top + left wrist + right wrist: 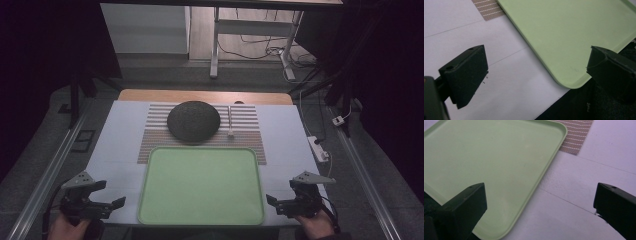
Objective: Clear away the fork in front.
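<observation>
Both the left gripper (102,197) and right gripper (282,201) hover with jaws wide apart, empty, flanking the green tray (200,215) on the bench (115,150).

From high above we look forward and down on the worktop (115,145); both gripper views sit close, sharing the green tray (200,215).

Green tray (201,186): plain surface, no lettering or label can be read
Striped mat (155,135): woven stripes, no words
Dark round object (193,121): no brand or number legible
Tabletop (115,150): no signs
</observation>
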